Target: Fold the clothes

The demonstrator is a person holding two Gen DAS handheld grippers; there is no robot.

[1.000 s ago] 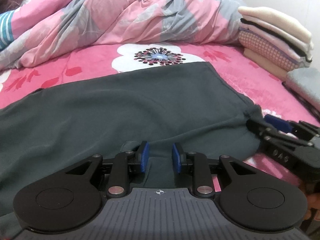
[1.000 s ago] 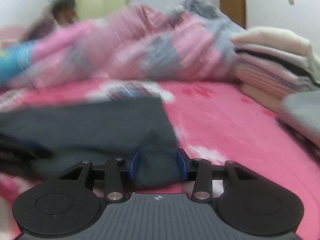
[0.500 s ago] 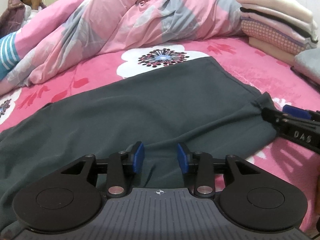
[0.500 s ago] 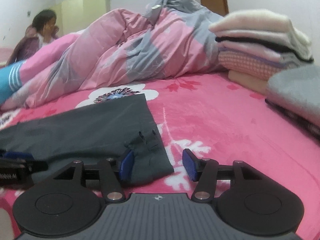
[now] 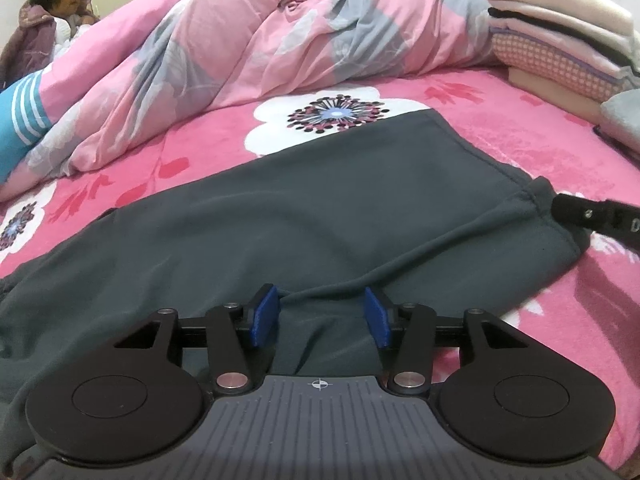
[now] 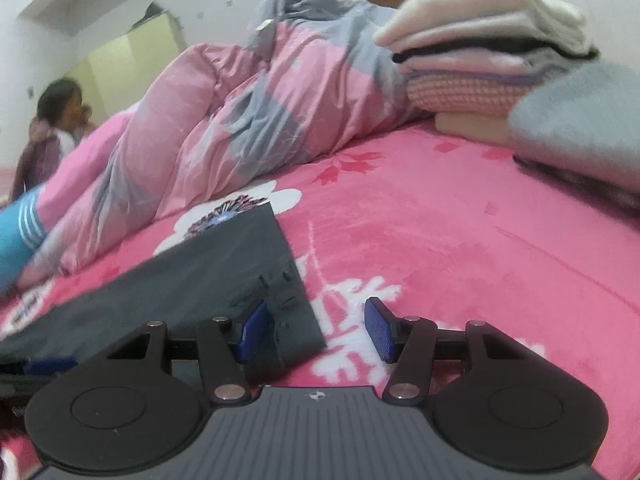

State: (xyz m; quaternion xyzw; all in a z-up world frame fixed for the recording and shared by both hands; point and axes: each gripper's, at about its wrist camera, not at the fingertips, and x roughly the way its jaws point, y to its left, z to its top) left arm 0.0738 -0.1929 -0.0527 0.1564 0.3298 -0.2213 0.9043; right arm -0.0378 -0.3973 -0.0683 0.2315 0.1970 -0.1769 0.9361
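The dark grey garment [image 5: 320, 208], lying flat across the pink bed [image 5: 500, 128], looks soft, light and limp, best pinched at a hemmed corner or edge, while the left gripper [image 5: 320, 316] jaws are opening over a ridge of cloth and the right gripper [image 6: 316, 330] jaws stand apart, gripping nothing.

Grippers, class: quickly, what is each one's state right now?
Left gripper: opening, dark grey garment between unpressed pads.
Right gripper: open, holding nothing.
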